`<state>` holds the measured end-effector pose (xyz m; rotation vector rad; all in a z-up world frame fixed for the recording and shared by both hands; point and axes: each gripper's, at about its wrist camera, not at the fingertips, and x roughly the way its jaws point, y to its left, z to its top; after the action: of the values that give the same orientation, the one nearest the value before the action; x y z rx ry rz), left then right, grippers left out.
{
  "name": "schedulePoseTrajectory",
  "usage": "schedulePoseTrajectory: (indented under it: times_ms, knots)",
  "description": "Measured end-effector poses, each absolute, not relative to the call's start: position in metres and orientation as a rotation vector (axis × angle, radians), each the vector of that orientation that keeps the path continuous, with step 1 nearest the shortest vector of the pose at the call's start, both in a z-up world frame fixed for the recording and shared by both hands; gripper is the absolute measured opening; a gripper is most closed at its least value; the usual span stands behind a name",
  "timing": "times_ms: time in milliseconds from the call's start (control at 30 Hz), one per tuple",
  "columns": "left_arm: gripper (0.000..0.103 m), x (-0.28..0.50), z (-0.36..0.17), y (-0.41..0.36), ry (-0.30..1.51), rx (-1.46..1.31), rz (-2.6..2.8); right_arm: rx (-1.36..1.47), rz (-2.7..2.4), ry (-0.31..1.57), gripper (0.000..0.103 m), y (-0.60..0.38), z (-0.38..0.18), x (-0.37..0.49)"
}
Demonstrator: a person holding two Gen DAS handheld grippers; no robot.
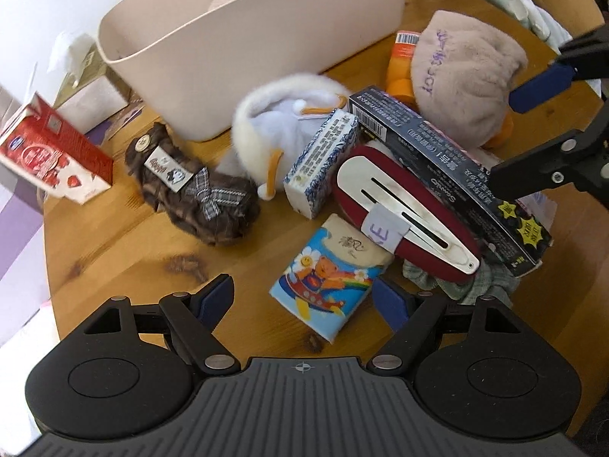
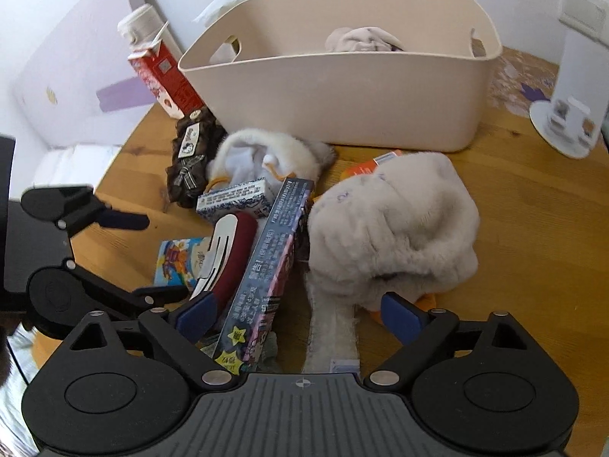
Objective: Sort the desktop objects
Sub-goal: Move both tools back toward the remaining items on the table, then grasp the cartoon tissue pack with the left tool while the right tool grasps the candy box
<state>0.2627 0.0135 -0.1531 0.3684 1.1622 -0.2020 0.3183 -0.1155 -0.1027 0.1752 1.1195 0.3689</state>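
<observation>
My left gripper (image 1: 302, 299) is open and points down over a cartoon tissue pack (image 1: 323, 282) that lies between its fingers, untouched. Beside the pack lie a dark red hair clip (image 1: 403, 209), a long dark box (image 1: 449, 175), a blue-white box (image 1: 323, 160), white fur earmuffs (image 1: 281, 125) and a brown curly hairpiece (image 1: 190, 186). My right gripper (image 2: 300, 314) is open above the long dark box (image 2: 266, 266) and the strap of a beige furry hat (image 2: 392, 228). The beige bin (image 2: 342, 87) stands behind the pile with cloth inside.
A red carton (image 1: 49, 152) and a tissue box (image 1: 87, 87) stand left of the bin. An orange pack (image 1: 399, 64) pokes out under the hat. A white stand (image 2: 563, 125) sits at the far right. The round wooden table (image 1: 114, 259) ends close on the left.
</observation>
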Motion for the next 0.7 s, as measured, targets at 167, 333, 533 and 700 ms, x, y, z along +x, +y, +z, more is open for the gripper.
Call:
schedulePoseTrajectory:
  times_ms: [167, 333, 533, 700]
  knots:
    - [0.081, 0.27, -0.157, 0.013, 1.168, 0.377, -0.236, 0.135, 0.361, 1.136, 0.085, -0.109, -0.104, 0.324]
    - [0.081, 0.277, -0.161, 0.017, 1.183, 0.367, -0.254, 0.128, 0.373, 1.155, 0.085, -0.105, -0.107, 0.327]
    - [0.082, 0.278, -0.17, 0.017, 1.2, 0.372, -0.26, 0.126, 0.375, 1.188, 0.085, -0.099, -0.112, 0.333]
    - [0.081, 0.28, -0.17, 0.02, 1.199, 0.342, -0.257, 0.138, 0.371, 1.206, 0.083, -0.098, -0.117, 0.336]
